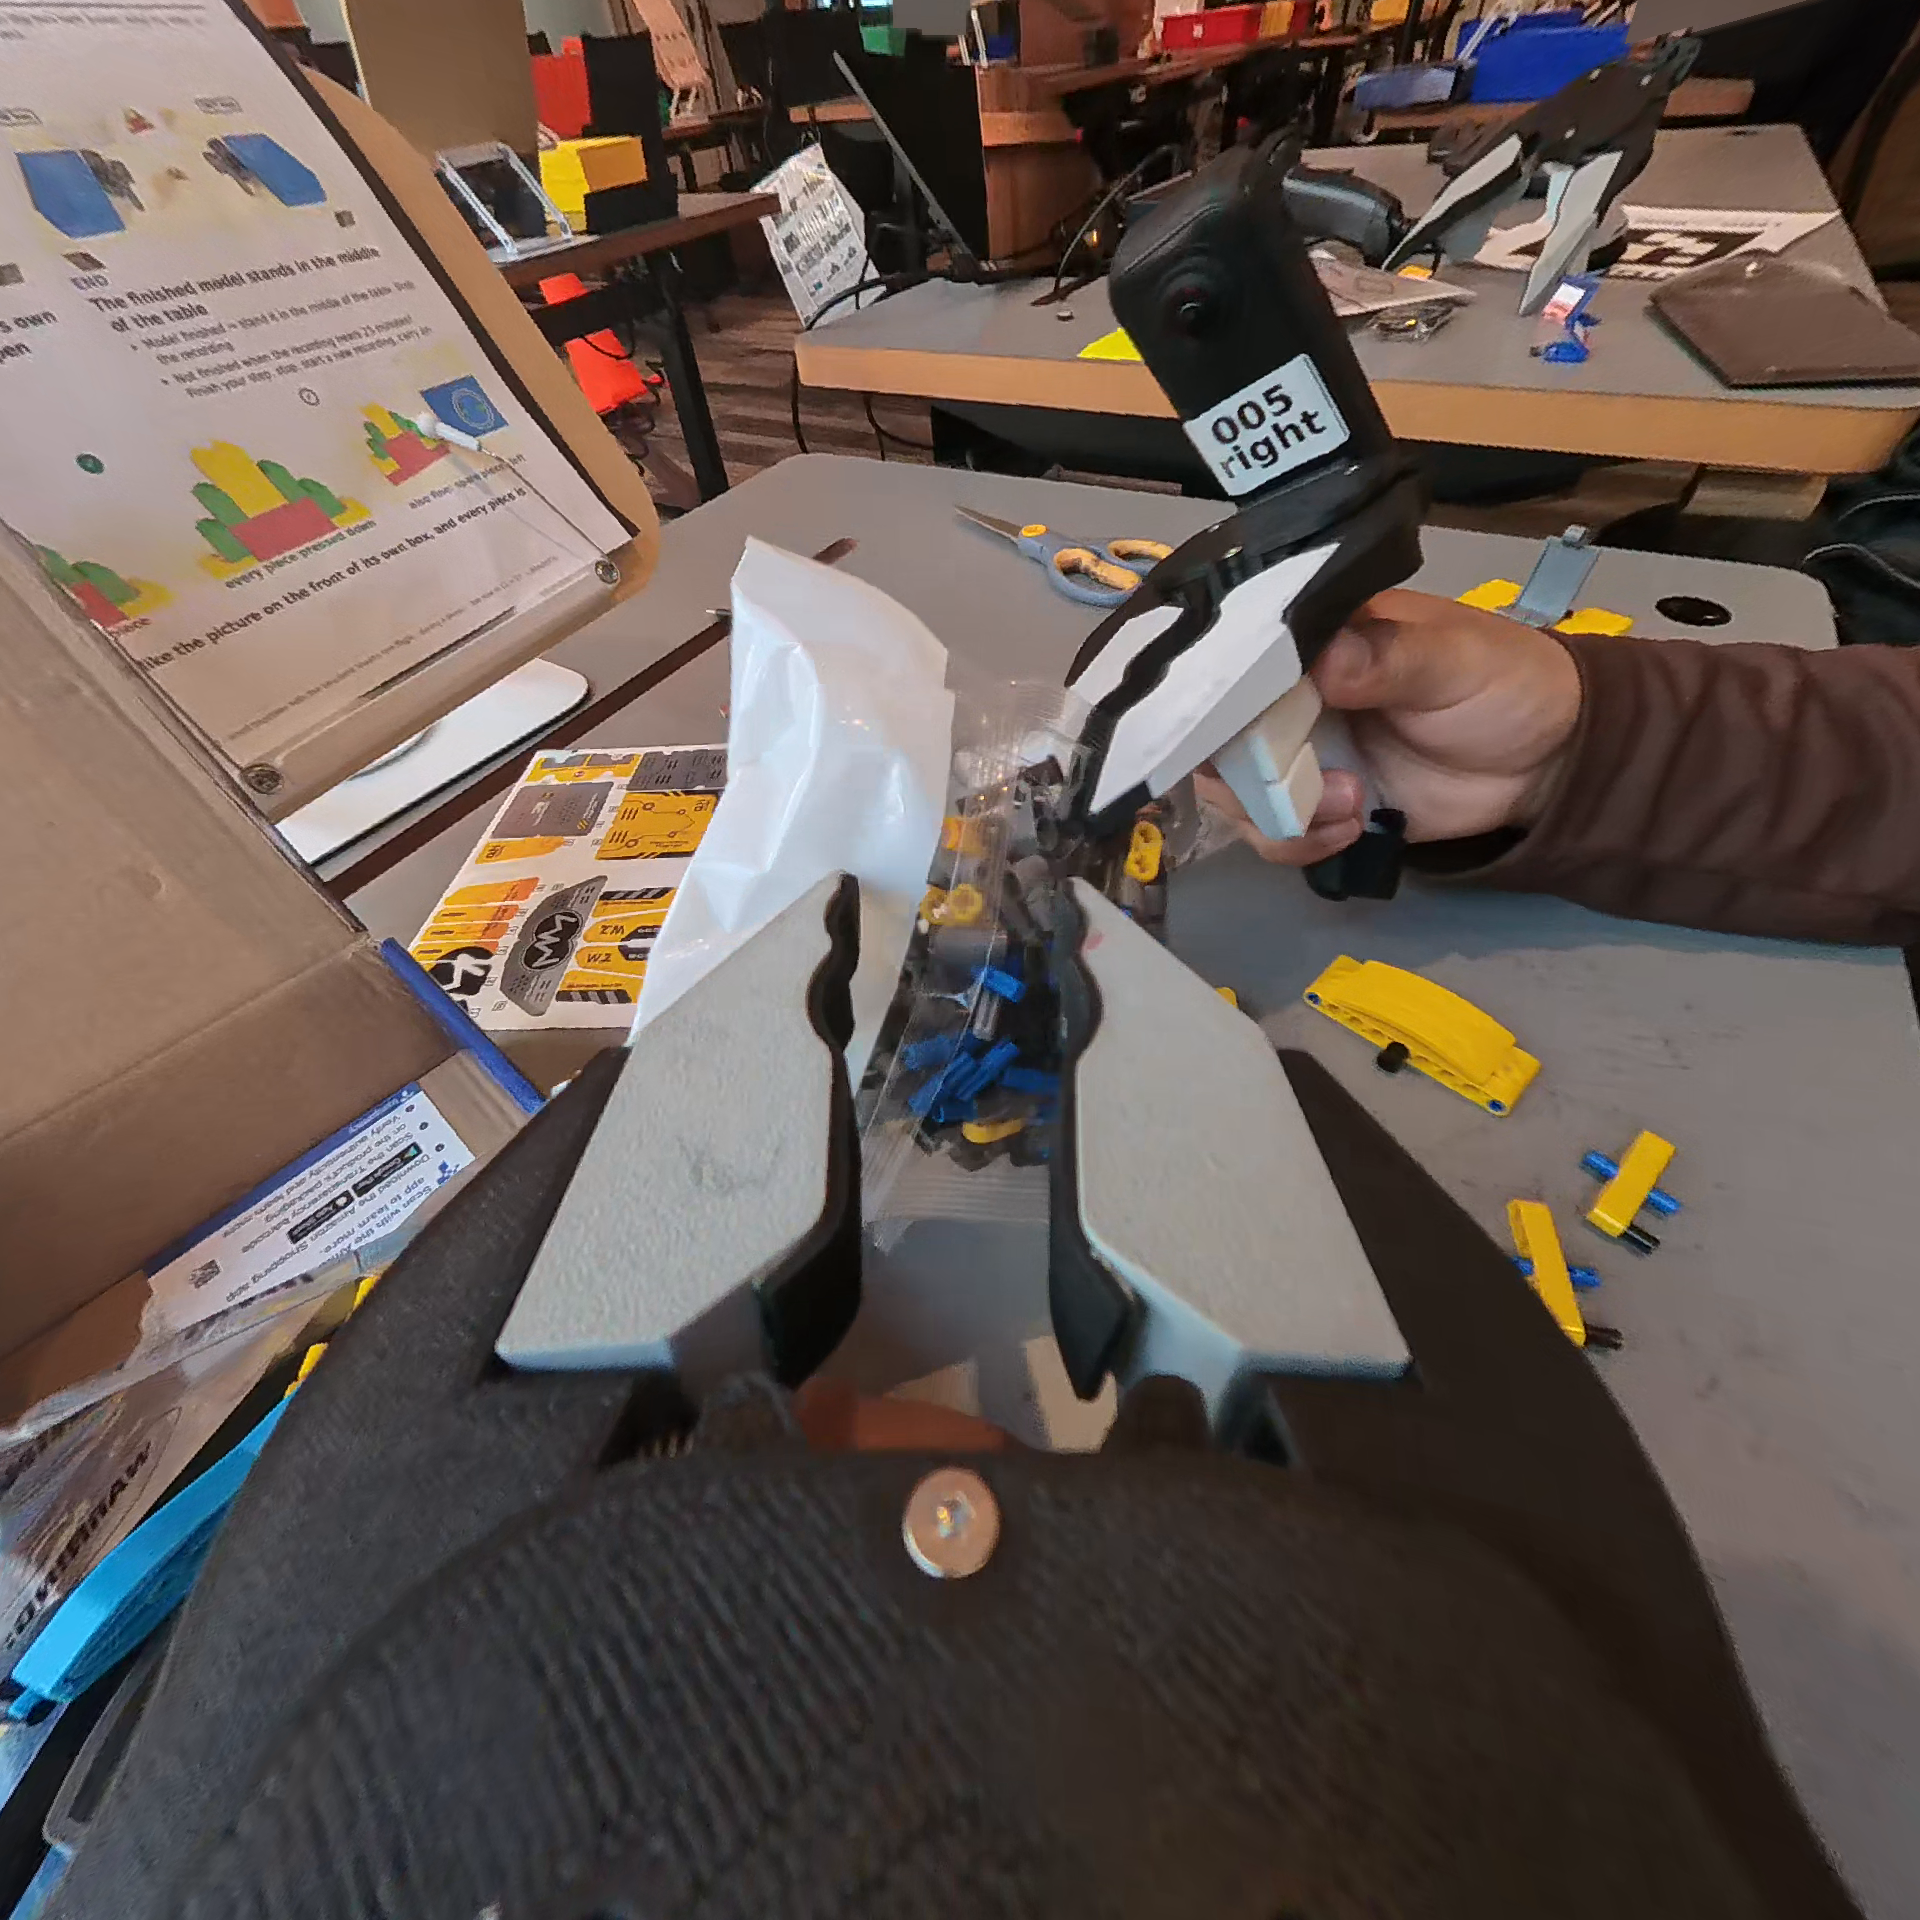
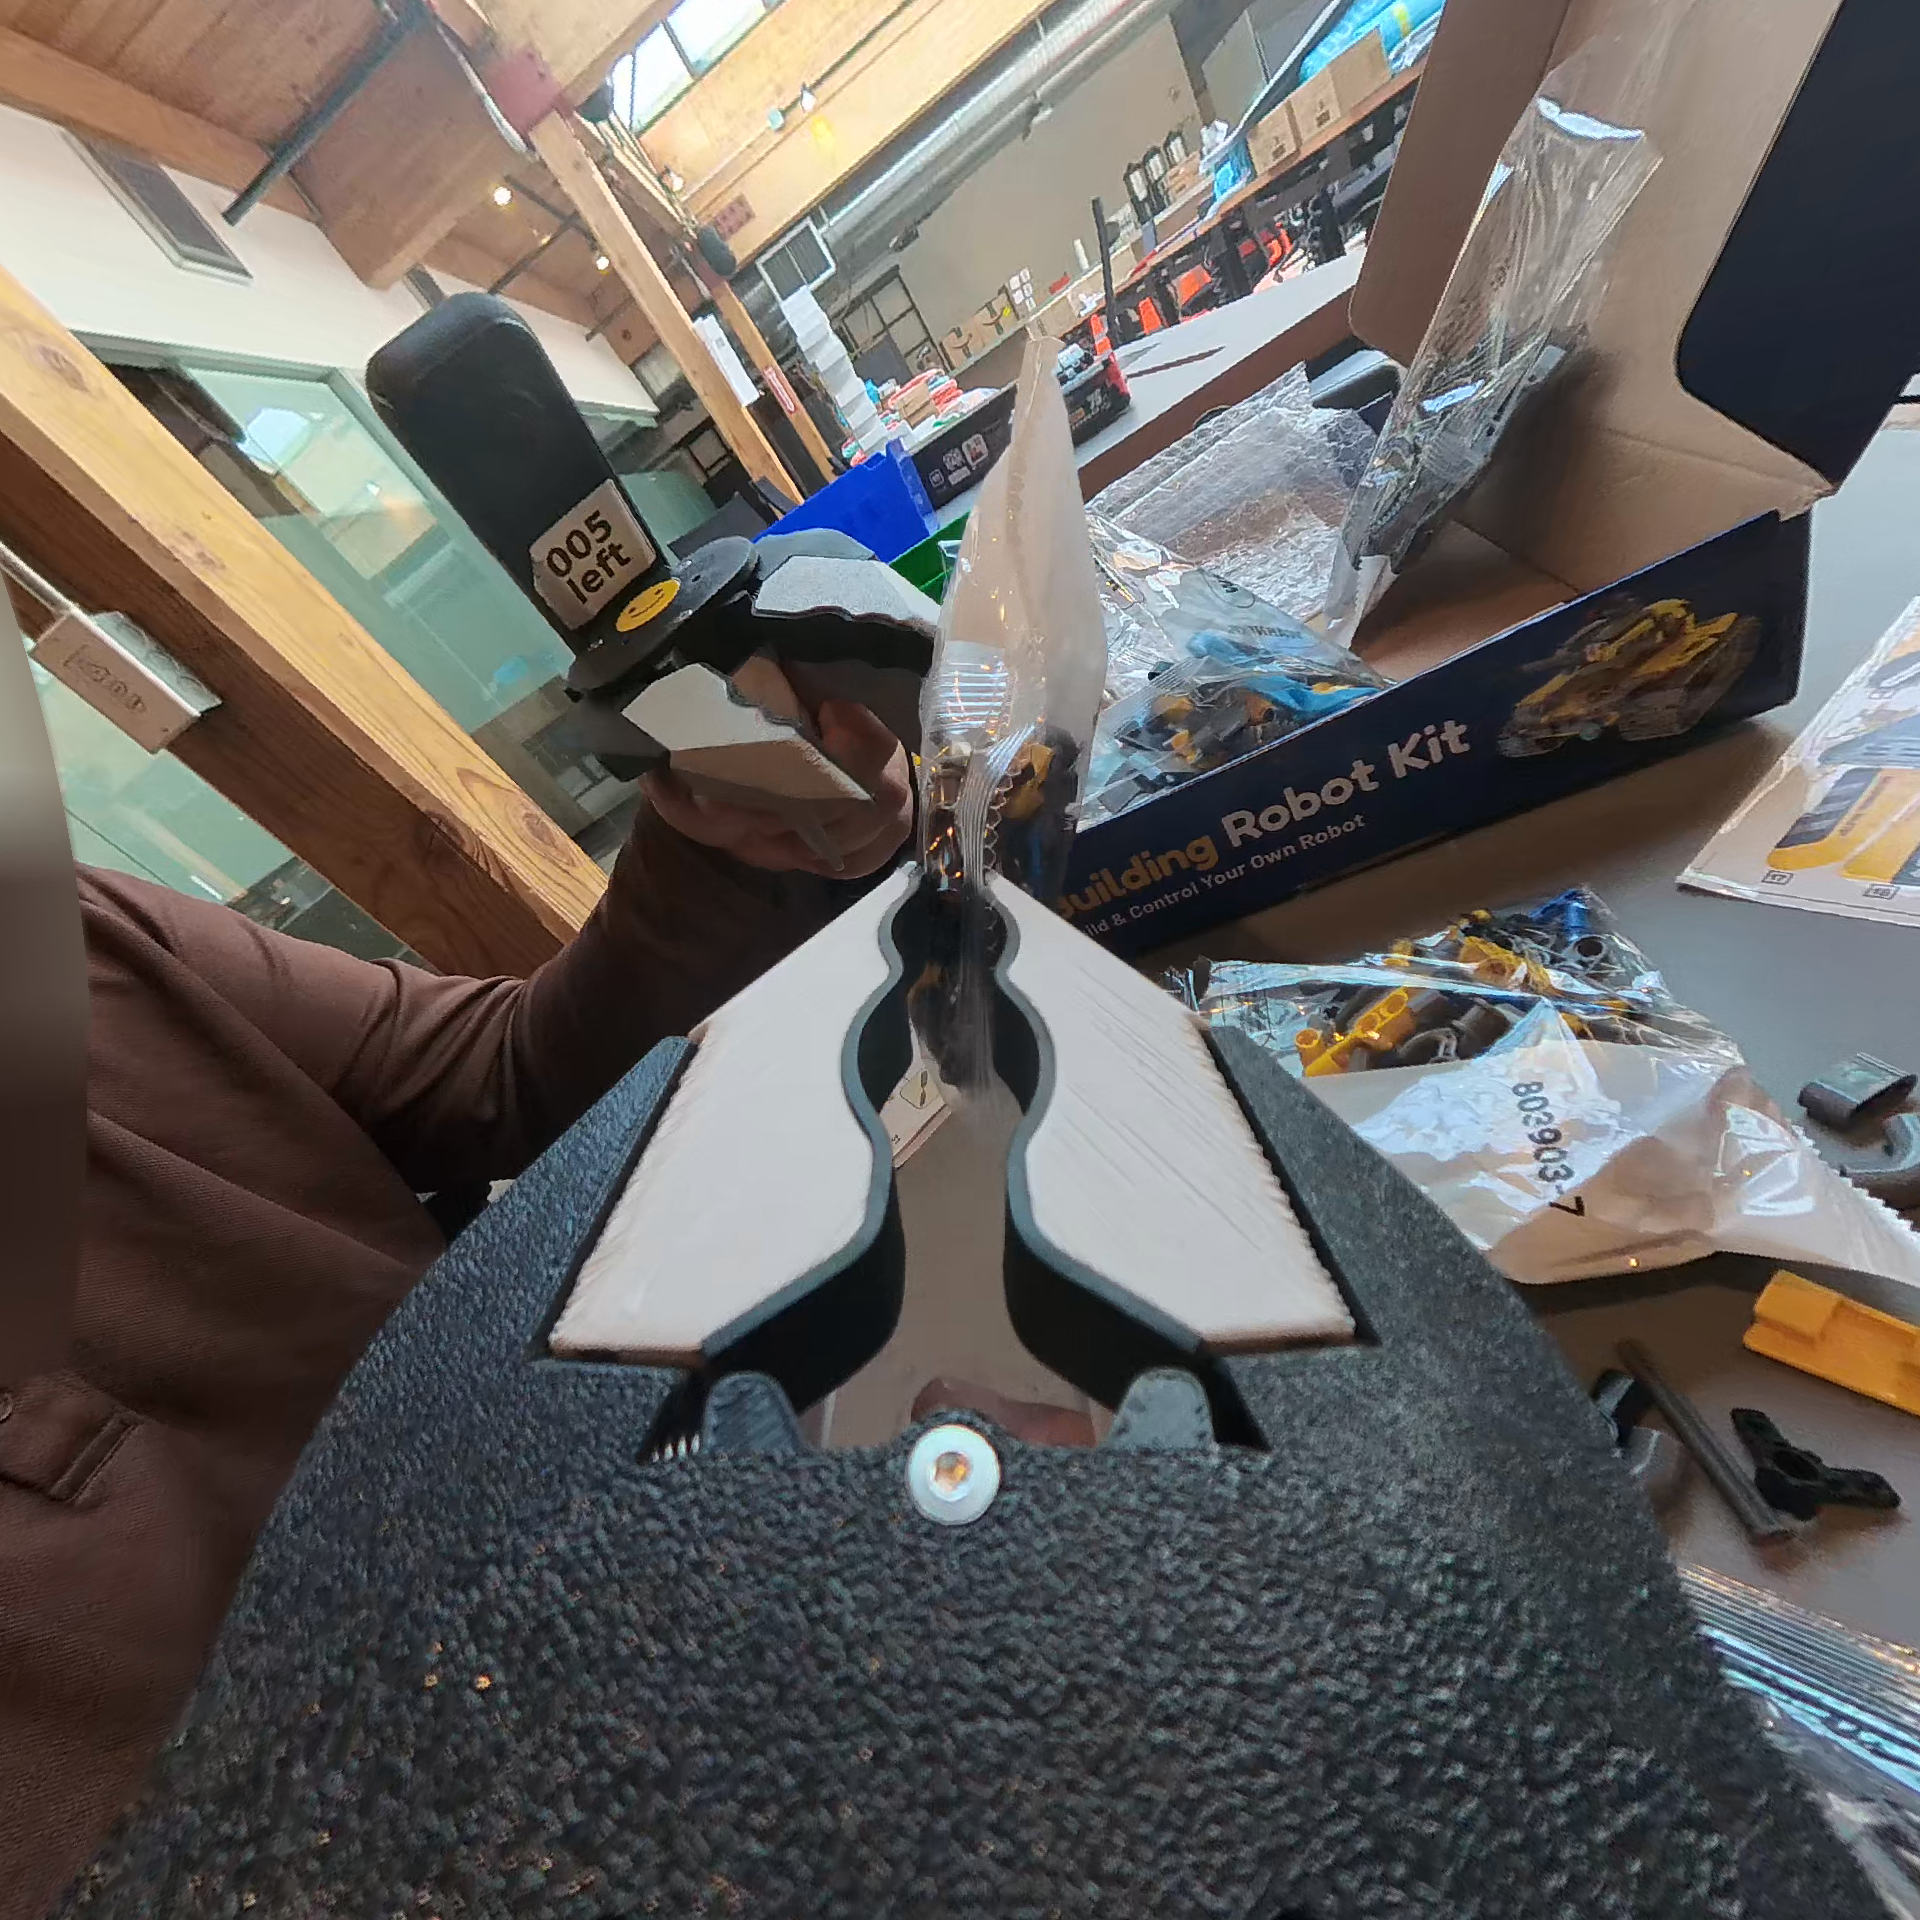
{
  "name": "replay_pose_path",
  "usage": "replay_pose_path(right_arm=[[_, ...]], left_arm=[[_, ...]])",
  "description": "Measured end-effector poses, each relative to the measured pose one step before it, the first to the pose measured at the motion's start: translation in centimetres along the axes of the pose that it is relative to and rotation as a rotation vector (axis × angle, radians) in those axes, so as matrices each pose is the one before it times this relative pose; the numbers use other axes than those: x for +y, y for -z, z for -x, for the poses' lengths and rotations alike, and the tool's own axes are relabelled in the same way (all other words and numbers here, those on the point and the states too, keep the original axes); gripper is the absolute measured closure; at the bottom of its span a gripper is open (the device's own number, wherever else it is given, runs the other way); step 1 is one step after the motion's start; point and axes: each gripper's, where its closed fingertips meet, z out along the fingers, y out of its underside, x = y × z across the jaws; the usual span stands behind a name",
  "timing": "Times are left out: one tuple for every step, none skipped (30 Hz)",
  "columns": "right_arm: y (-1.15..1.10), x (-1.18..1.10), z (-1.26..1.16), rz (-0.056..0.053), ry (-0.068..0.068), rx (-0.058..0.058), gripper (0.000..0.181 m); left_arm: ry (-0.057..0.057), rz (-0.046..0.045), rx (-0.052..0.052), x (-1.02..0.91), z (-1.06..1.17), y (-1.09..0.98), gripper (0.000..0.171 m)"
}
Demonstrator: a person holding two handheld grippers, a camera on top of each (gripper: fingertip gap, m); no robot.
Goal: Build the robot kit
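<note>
A clear plastic bag (image 1: 966,1049) holding several small blue, yellow and grey building parts is held up above the grey table (image 1: 1714,1455). Its upper half is white. My left gripper (image 1: 961,914) is closed on the bag's bulky lower part, with the jaws a little apart around it. My right gripper (image 2: 956,883) is shut on the bag's edge (image 2: 1023,644) from the other side. The right gripper also shows in the left wrist view (image 1: 1086,779), held by a hand in a brown sleeve. The left gripper shows in the right wrist view (image 2: 902,712).
An open cardboard kit box (image 2: 1455,758) with more bags stands at my left. On the table lie a sticker sheet (image 1: 582,883), scissors (image 1: 1081,556), loose yellow pieces (image 1: 1423,1029), another bag of parts (image 2: 1507,1060) and black parts (image 2: 1808,1475). An instruction board (image 1: 260,364) stands behind. Spacing between my two grippers at the tips: around 4 cm.
</note>
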Motion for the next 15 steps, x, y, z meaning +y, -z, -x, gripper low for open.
replay_pose_path(right_arm=[[-0.038,0.082,-0.018,0.0029,-0.0023,-0.0008,0.174],[-0.038,0.073,-0.005,0.003,-0.0028,-0.0011,0.174],[-0.038,0.055,0.022,0.0029,-0.0022,-0.0026,0.174],[-0.051,0.067,0.067,0.0032,-0.0017,-0.0051,0.174],[-0.063,0.082,0.086,0.0037,-0.0019,-0.0054,0.174],[-0.067,0.076,0.037,0.0035,-0.0007,-0.0016,0.174],[-0.064,0.067,0.014,0.003,0.0005,0.0006,0.174],[-0.061,0.074,0.011,0.0036,0.0003,0.0009,0.174],[-0.046,0.049,-0.015,0.0024,0.0009,0.0026,0.174],[-0.016,0.02,-0.013,0.0005,0.0004,0.0023,0.174],[-0.007,0.003,0.012,0.0003,-0.0011,-0.0005,0.174],[0.006,-0.016,0.014,-0.0009,-0.0014,-0.0007,0.174],[0.025,-0.038,0.021,-0.0023,-0.0022,-0.0026,0.174],[0.023,-0.045,0.061,-0.0033,-0.0048,-0.0061,0.174],[0.027,-0.057,0.09,-0.0042,-0.0067,-0.0096,0.174]], left_arm=[[-0.0074,0.00412,-0.0008,0.058,-0.091,-0.074,0.136],[-0.0085,0.00396,-0.0005,0.07,-0.079,-0.058,0.136],[-0.0074,0.00451,0.0005,0.073,-0.071,-0.041,0.136],[-0.0053,0.00317,-0.0007,0.045,-0.023,-0.023,0.136],[-0.0021,-0.00146,-0.003,-0.028,0.03,0.009,0.136],[-0.0005,-0.00226,-0.004,-0.059,0.073,0.028,0.136],[0.0,-0.00449,-0.0097,-0.097,0.156,0.059,0.136],[0.0002,-0.00545,-0.0081,-0.118,0.161,0.089,0.137],[0.0016,-0.00411,-0.0023,-0.086,0.073,0.07,0.137],[0.0037,-0.00245,-0.0009,-0.054,0.059,0.069,0.137],[0.0037,-0.00124,-0.0037,-0.027,0.112,0.036,0.137],[0.0035,-0.00291,-0.0078,-0.041,0.17,0.021,0.137],[0.0043,-0.00192,-0.0046,-0.002,0.129,0.004,0.138],[0.005,0.00073,0.0023,0.042,0.02,-0.024,0.137],[0.0036,0.00369,0.0068,0.112,-0.081,-0.07,0.137]])
